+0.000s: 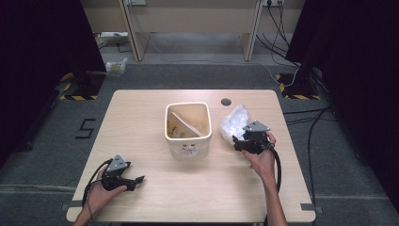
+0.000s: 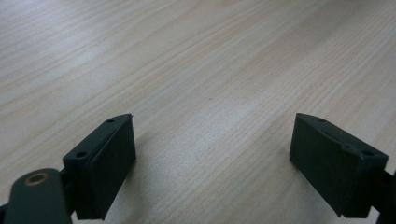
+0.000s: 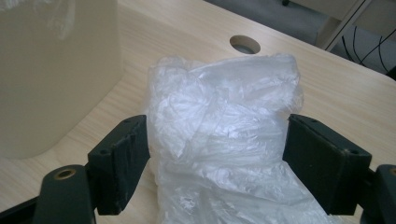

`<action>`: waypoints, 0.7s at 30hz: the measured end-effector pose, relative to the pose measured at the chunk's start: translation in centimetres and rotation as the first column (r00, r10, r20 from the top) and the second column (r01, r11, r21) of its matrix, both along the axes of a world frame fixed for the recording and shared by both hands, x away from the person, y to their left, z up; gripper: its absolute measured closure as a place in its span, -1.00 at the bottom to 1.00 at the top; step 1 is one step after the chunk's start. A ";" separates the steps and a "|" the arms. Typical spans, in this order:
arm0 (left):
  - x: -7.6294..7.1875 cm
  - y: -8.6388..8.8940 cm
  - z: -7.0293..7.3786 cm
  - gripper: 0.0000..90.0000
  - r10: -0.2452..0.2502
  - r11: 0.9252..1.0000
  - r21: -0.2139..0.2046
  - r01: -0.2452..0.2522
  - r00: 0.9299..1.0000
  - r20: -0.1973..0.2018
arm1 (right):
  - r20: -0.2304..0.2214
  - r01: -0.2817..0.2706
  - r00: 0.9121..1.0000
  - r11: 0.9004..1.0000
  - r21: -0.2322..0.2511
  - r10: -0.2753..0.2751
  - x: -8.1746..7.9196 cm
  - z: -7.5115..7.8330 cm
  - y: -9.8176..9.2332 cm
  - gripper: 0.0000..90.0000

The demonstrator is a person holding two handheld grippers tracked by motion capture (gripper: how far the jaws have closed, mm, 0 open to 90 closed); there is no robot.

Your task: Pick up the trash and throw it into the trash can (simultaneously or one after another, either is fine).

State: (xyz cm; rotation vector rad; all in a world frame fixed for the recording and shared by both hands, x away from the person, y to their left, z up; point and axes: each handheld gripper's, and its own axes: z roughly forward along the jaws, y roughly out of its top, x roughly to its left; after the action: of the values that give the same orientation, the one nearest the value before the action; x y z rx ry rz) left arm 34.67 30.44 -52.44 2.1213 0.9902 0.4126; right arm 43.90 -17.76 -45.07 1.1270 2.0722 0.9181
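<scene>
Left gripper (image 2: 212, 154): seen nearest in the left gripper view, jaws spread wide over bare table (image 2: 196, 70), nothing held between them; in the high view it is placed at about 7 o'clock of the bin.
Right gripper (image 3: 217, 154): jaws stood wide, the crumpled plastic bag (image 3: 224, 126) set between them; both pads are seen at the bag's sides, with no squeeze visible.
Bag position: found at 12 o'clock from the right gripper, just beyond its jaws, resting on the table.
Bag axis: long axis is run from 6 to 12 o'clock in the right gripper view, away from the jaws toward the cable hole (image 3: 245, 44).
Bin (image 1: 187, 129): placed at table centre, at 9 o'clock of the bag, near but apart.
</scene>
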 end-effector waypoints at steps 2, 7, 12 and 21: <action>0.0 0.0 0.0 -0.70 0.000 1.000 0.000 0.000 1.000 0.000 | -0.032 0.000 0.999 1.000 -0.027 -0.001 0.3 -0.6 0.2 -0.58; 0.0 0.0 0.0 -0.70 0.000 1.000 0.000 0.000 1.000 0.000 | -0.090 -0.005 0.996 0.998 -0.059 -0.001 0.8 -2.2 0.1 -0.62; 0.0 0.0 0.0 -0.70 0.000 1.000 0.000 0.000 1.000 0.000 | -0.122 0.016 0.992 0.996 -0.089 -0.027 1.3 -3.6 -0.4 -0.53; 0.0 0.0 0.0 -0.70 0.000 1.000 0.000 0.000 1.000 0.000 | -0.087 0.091 0.992 0.996 0.010 -0.090 1.2 -2.7 -3.0 -0.17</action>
State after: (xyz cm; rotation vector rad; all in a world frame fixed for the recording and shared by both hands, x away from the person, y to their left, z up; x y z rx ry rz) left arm 34.67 30.44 -52.44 2.1213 0.9901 0.4124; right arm 45.09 -20.80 -47.80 1.2778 2.0671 0.8553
